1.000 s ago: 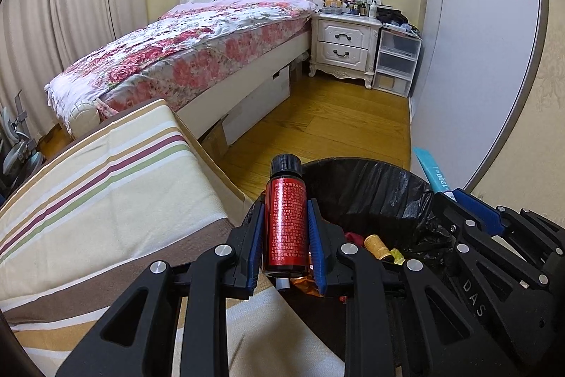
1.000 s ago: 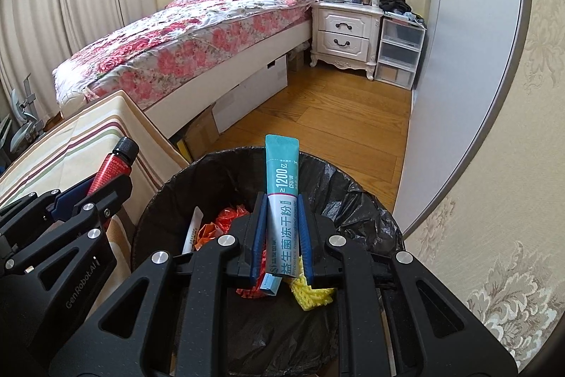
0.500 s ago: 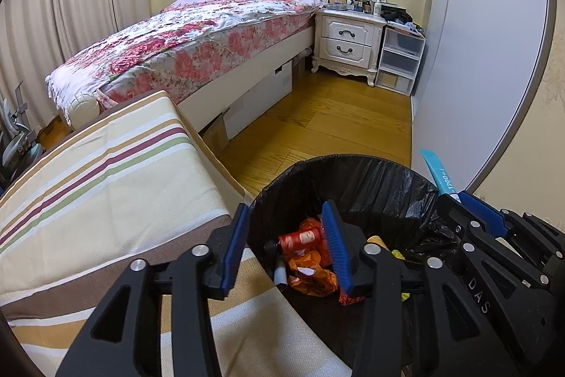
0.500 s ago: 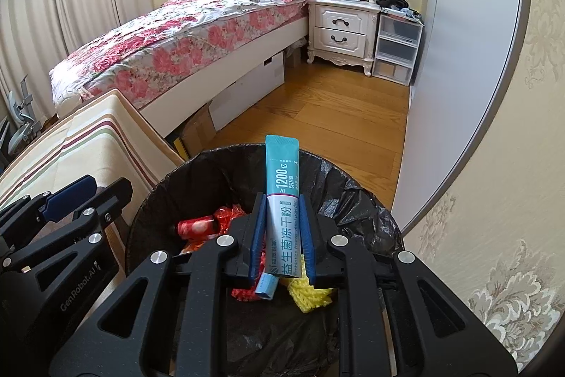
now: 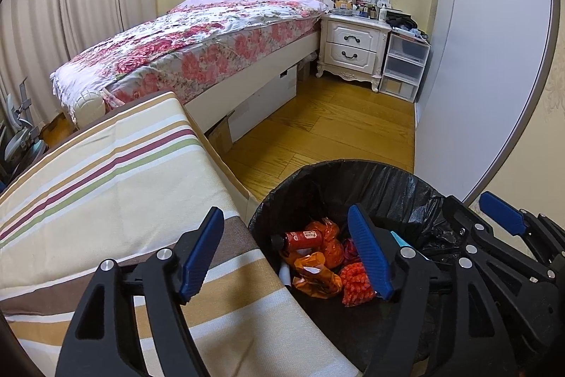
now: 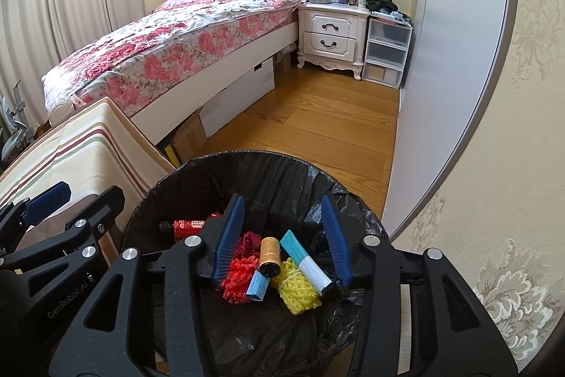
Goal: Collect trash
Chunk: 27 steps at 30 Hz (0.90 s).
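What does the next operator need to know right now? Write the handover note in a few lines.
Left gripper: open, empty, over the near-left rim of the trash bin.
Right gripper: open, empty, directly over the bin.
Done: red bottle lies on its side in the bin; teal sachet lies on the yellow mesh, beside the small amber bottle, red mesh and orange wrappers.
Left: no loose trash shows on the striped cloth or the floor; check out of view.

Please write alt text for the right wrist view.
The open right gripper hangs above a black-lined bin holding a teal sachet, a red bottle and other trash. Behind are a floral bed and a white nightstand.
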Motion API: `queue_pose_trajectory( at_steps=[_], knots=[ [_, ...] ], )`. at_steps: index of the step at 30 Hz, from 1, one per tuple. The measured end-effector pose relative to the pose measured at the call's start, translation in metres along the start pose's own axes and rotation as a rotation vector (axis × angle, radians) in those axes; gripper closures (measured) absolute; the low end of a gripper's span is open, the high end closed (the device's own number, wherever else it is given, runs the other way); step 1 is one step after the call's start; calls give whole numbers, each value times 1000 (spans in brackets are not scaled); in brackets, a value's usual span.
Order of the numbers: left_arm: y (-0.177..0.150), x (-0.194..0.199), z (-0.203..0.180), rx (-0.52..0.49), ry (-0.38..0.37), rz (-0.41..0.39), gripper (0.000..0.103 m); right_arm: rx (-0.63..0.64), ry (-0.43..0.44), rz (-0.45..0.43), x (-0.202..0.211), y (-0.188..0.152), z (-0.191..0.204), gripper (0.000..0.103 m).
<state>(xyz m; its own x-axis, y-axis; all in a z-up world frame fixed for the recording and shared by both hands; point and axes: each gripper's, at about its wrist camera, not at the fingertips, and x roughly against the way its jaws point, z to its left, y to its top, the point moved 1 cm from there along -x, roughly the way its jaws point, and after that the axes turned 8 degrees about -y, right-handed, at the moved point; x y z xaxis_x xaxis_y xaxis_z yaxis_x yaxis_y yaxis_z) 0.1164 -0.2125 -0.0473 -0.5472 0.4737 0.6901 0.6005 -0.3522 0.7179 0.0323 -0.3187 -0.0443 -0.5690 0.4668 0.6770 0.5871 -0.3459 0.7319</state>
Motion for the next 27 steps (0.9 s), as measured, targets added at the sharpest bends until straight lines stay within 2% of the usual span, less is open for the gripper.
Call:
queue_pose_trajectory(
  at_steps=[5,10,20,27],
  knots=[
    [-2,5,4,4,18,-17,29,2,-28,-20,5,0,-2,36],
    [-4,11,5,-9,58,-37,26,-5,-44,-28,10,-2,-5,27],
    [-14,32,15,15,84,-60,23,0,-32,-34,25,-10,-3,17],
    [-24,57,19,16,114,-83,22,18,-1,-45,46,-18,4,15]
  ],
)
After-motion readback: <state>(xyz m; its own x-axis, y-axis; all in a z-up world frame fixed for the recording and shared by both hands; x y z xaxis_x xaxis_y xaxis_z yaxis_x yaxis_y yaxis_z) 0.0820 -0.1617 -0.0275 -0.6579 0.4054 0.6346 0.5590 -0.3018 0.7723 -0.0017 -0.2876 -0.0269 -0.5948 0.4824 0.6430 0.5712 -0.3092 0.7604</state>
